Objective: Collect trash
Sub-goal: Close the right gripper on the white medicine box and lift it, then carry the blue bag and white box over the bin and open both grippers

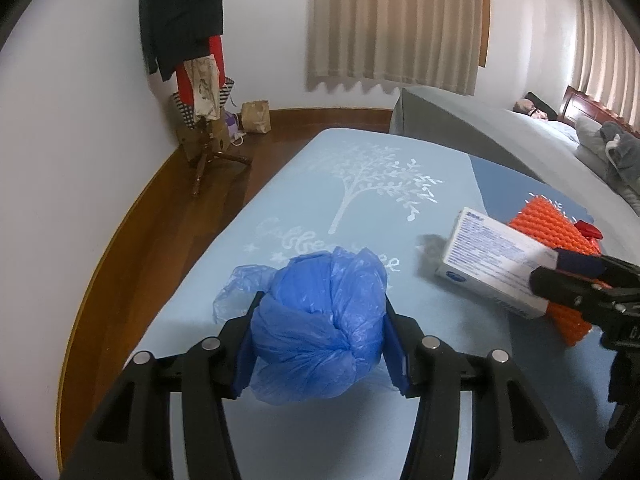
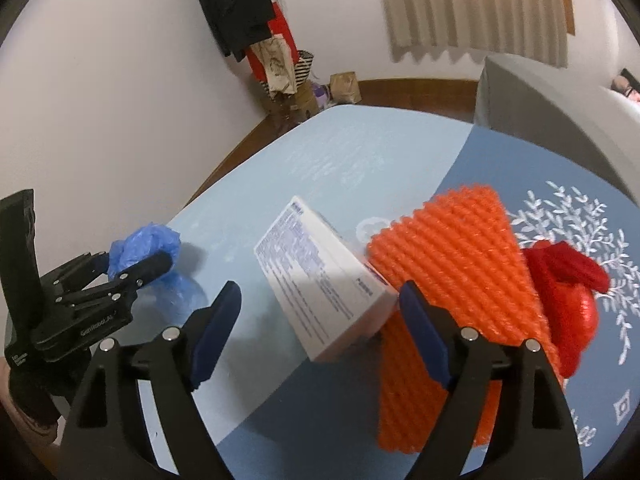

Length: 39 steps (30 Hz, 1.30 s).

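Note:
A bunched blue plastic bag [image 1: 316, 320] sits on the light blue tablecloth [image 1: 360, 184], and my left gripper [image 1: 322, 304] is shut on it, a pad pressed against each side. The same bag [image 2: 148, 240] and left gripper [image 2: 160, 266] show at the left of the right wrist view. A white printed box [image 2: 324, 280] lies tilted between the fingers of my right gripper [image 2: 320, 294], which is open: the right pad touches the box's corner and the left pad stands apart from it. The box [image 1: 496, 264] leans against an orange foam mesh [image 2: 452, 280].
A red net item [image 2: 568, 292] lies beside the orange mesh. A grey bed [image 1: 500, 136] with a person lying on it [image 1: 532, 110] is at the right. A coat stand [image 1: 192, 60] and a paper bag [image 1: 256, 118] stand in the far corner of the wooden floor.

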Motion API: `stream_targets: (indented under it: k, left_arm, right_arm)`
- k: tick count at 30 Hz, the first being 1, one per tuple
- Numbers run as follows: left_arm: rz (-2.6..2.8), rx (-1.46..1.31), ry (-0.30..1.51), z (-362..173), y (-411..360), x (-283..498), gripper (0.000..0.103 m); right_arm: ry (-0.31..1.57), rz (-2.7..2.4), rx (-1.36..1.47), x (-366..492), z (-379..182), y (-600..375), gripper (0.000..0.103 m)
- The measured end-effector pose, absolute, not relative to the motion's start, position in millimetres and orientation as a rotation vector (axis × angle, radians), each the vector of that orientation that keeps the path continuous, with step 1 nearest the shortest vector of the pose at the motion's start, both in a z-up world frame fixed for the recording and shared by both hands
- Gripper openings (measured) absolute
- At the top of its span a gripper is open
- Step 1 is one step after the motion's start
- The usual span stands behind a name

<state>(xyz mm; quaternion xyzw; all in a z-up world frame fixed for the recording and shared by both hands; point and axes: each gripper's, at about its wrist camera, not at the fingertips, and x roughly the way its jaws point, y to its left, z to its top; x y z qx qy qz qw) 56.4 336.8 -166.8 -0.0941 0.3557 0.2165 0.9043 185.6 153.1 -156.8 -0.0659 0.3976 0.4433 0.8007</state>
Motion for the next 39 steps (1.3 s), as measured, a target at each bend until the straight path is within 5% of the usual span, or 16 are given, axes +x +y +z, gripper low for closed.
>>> stream_targets:
  k: [17,22,25,39]
  left_arm:
    - [0.472,-0.203,0.739,-169,344,48,0.053]
    - [0.467,-0.193,0.734,-169,344,47,0.053]
    - [0.467,-0.194,0.736,-170,344,45,0.053]
    - [0.424,-0.183,0.704,-154,326,43,0.053]
  right_arm:
    - [0.889,0.91,-0.183,168,-169,177,0.079]
    - [0.889,0.849,-0.208,172,-180,187,0.071]
    - [0.882,0.829,-0.259,170,-184,192,0.056]
    - [0.799,0.846,-0.148,144,-145,141,0.055]
